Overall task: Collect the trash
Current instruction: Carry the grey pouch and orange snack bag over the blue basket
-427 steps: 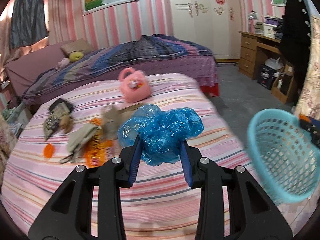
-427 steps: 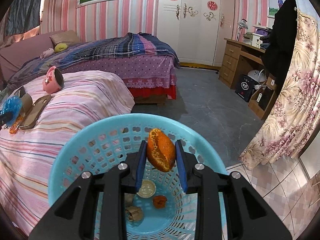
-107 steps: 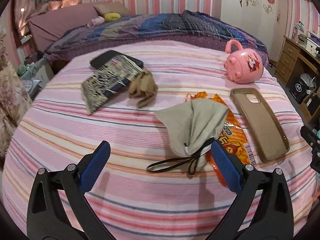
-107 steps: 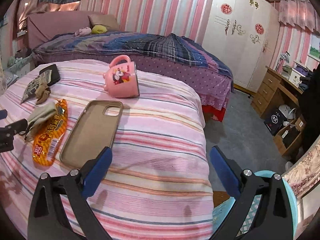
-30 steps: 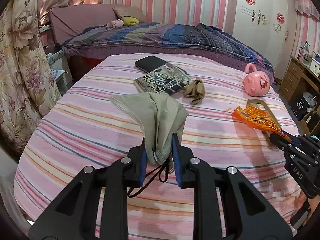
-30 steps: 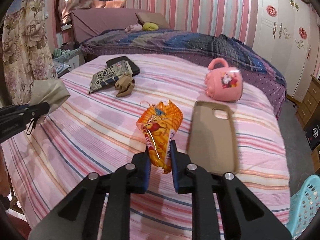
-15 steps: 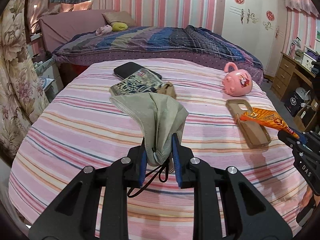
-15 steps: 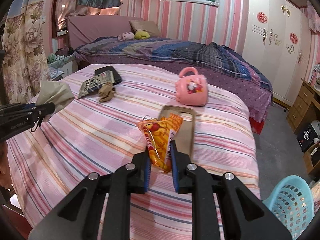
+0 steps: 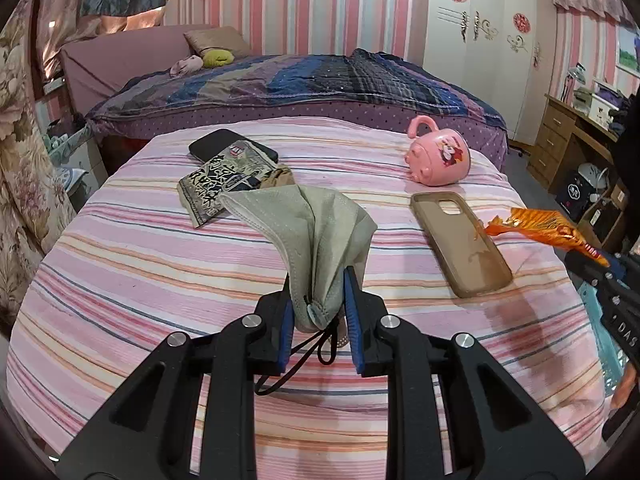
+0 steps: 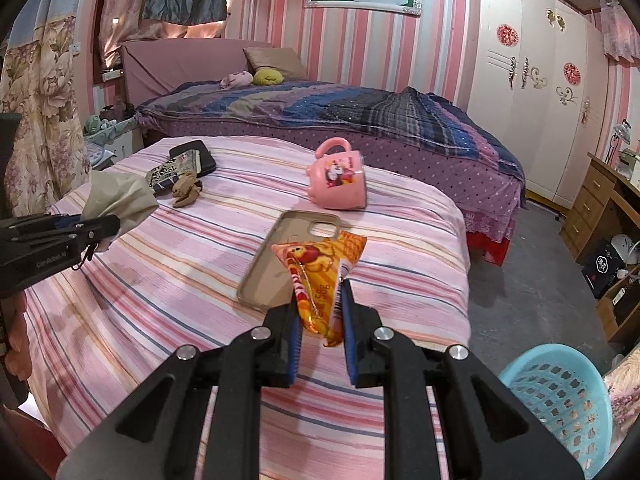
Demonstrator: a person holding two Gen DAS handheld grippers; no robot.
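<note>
My left gripper [image 9: 318, 292] is shut on a grey-green face mask [image 9: 316, 224], held up over the pink striped bed [image 9: 160, 264], its black ear loops dangling below the jaws. My right gripper [image 10: 320, 304] is shut on an orange snack wrapper [image 10: 320, 268], also lifted off the bed. The wrapper [image 9: 548, 232] shows at the right edge of the left wrist view, and the mask [image 10: 120, 196] at the left of the right wrist view. A light blue perforated basket [image 10: 560, 400] stands on the floor at the lower right, beside the bed.
On the bed lie a tan phone case [image 9: 460, 240], a pink mug [image 9: 440, 156] on its side, a black phone [image 9: 232, 146] under a patterned pouch [image 9: 220, 180], and a brown crumpled piece [image 10: 186, 192]. A second bed [image 10: 320, 116], a wardrobe [image 10: 540, 80] and a wooden desk [image 10: 600, 208] stand behind.
Both grippers have swung rightwards across the bed with the mask and the wrapper still held. The blue basket has come further into the right wrist view.
</note>
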